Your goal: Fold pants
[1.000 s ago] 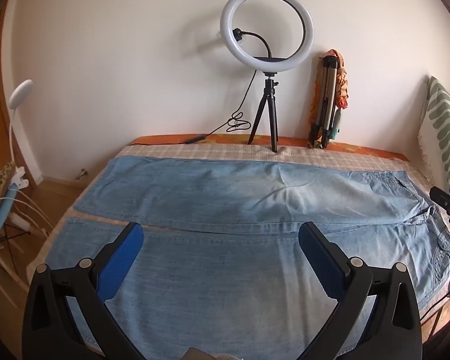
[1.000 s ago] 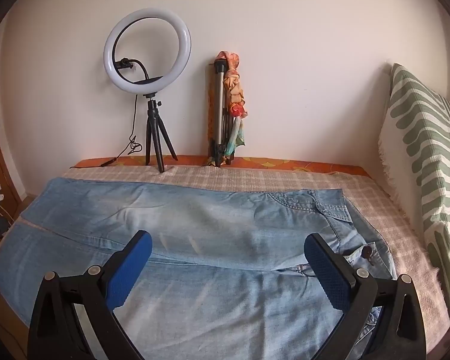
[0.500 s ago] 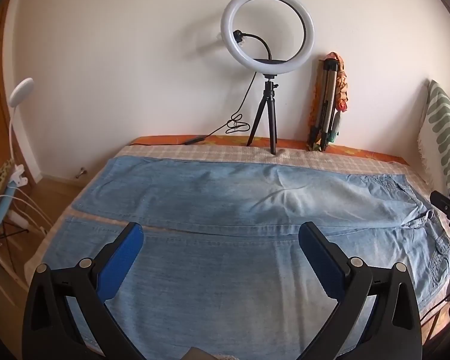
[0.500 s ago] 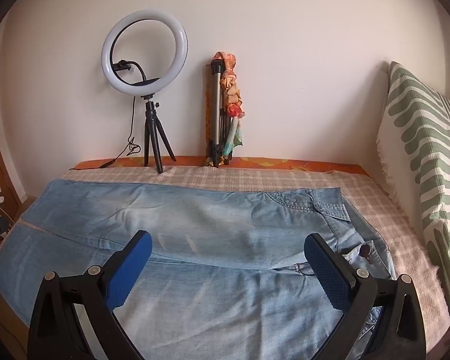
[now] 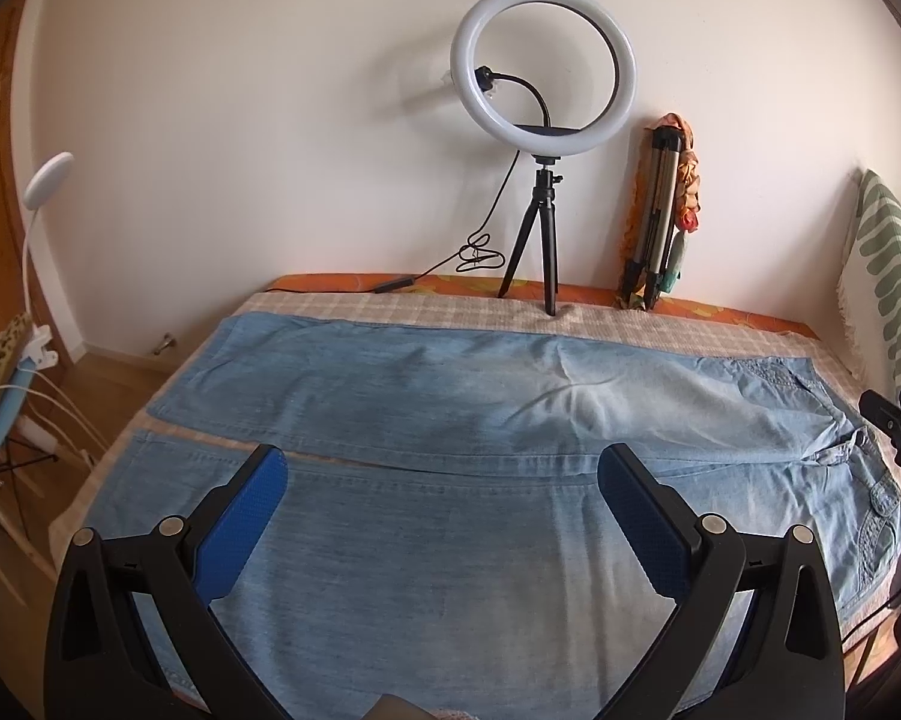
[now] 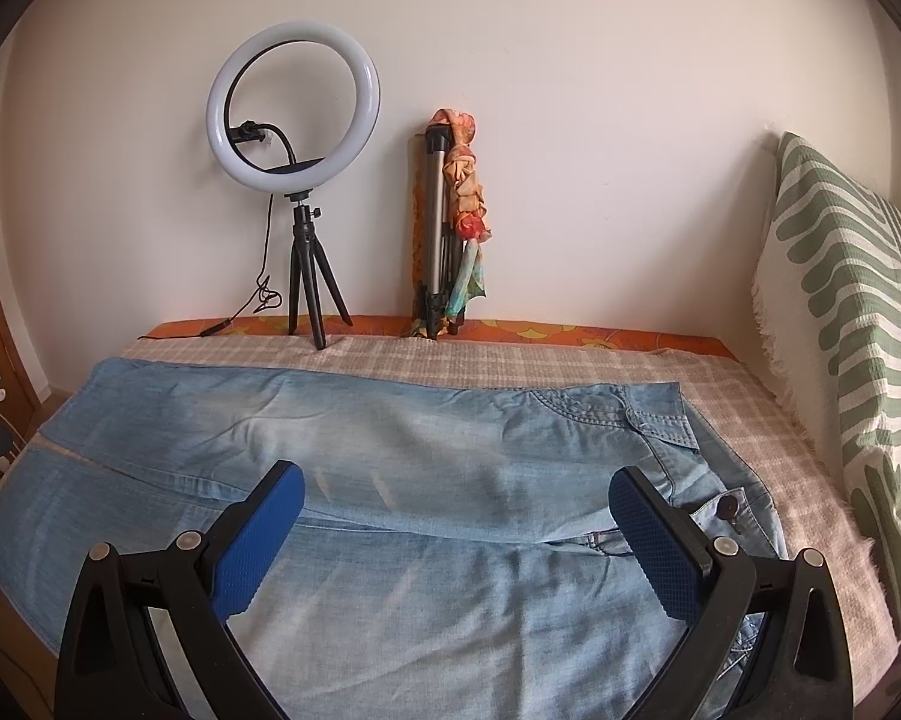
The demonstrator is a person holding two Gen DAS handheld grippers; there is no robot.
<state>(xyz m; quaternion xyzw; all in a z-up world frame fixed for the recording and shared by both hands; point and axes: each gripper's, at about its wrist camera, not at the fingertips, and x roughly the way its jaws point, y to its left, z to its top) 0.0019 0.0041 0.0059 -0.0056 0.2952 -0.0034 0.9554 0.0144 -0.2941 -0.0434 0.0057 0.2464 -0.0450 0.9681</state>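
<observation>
Two grippers hang over the near edge of the bed, both with jaws spread wide and holding nothing. The left gripper (image 5: 441, 489) sits above the near leg toward the hem end; the right gripper (image 6: 456, 507) sits above the near leg close to the waistband (image 6: 705, 483). The jeans (image 5: 450, 414) lie flat and unfolded on the checked bedspread (image 6: 744, 414), their long axis running left to right across both views, hems at the left, waist at the right, the two legs side by side as a near and a far band. A likely first fold carries the near leg over the far one, so each gripper must drop straight down to the near edge below it. Beyond the denim, a ring light (image 5: 543, 66) and a folded tripod (image 6: 438, 228) stand at the far wall.
</observation>
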